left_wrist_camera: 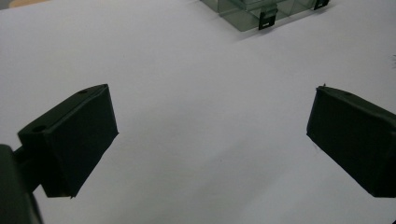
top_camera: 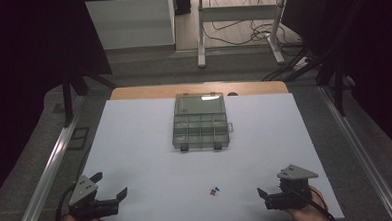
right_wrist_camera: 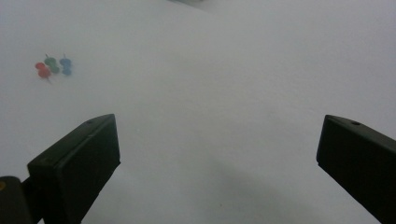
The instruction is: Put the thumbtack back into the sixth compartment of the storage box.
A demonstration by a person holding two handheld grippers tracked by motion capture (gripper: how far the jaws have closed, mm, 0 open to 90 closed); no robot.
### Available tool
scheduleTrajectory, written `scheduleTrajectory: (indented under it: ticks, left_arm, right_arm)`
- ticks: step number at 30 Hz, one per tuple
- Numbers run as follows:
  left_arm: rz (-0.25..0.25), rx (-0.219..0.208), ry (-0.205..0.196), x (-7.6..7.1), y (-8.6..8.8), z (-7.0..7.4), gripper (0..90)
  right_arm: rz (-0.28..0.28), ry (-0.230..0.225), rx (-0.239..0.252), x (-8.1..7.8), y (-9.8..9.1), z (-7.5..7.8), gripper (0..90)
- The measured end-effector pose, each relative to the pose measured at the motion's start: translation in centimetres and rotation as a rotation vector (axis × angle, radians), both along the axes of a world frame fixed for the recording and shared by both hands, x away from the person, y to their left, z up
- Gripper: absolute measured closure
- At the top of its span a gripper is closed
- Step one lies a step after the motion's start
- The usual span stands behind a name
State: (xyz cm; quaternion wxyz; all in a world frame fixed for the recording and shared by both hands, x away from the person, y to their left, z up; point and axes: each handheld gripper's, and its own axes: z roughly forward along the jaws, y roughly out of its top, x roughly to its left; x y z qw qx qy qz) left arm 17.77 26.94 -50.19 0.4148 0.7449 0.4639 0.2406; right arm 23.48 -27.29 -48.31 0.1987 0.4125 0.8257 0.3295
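White worktop point(top_camera: 151, 157), broad and bare across most of its face, with a strip of wood showing along the far edge. No brand, label or writing legible anywhere on it or on what it carries.

Toward the middle of the far edge, a smoky translucent compartment box point(top_camera: 200, 122), lid shut, two dark latches on its near side, a grid of small cells visible through the lid; contents too dim to tell. Near corner of the same box and a latch seen at the top of the left gripper view point(left_wrist_camera: 254, 14).

At the near left corner, left gripper point(top_camera: 109, 186), held in a hand, jaws spread wide apart with nothing between them, only bare white surface in its own view point(left_wrist_camera: 210, 135). At the near right corner, right gripper point(top_camera: 261, 192), likewise gaping and empty point(right_wrist_camera: 217, 154).

Close to the near edge, roughly midway between the two grippers and nearer the right one, three push pins point(top_camera: 215, 191) clustered together, red, green and blue, lying loose on the surface and apart from the box; seen off to the upper left in the right gripper view point(right_wrist_camera: 53, 66), untouched by either gripper.
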Motion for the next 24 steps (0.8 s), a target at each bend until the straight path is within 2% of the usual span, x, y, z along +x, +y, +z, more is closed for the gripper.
scheduleTrajectory:
  ticks: [6, 9, 12, 24]
  left_arm:
    - [-0.001, -0.006, 0.002, 0.0, 0.0, 0.0, 2.3]
    - [-0.002, -0.004, 0.002, 0.1, 0.0, 0.0, 2.3]
    - [-0.002, -0.006, 0.002, 0.1, 0.0, 0.0, 2.4]
    - [-0.012, -0.001, 0.003, 0.2, 0.0, 0.0, 2.4]
  right_arm:
    - [0.039, 0.010, 0.025, 0.4, 0.9, 0.4, 0.0]
    - [0.048, 0.019, 0.023, 0.5, 1.2, 0.4, 0.0]
    - [0.064, 0.055, 0.028, 0.8, 2.1, 0.6, 0.0]
    - [0.116, 0.080, 0.029, 1.5, 4.3, 0.8, 0.0]
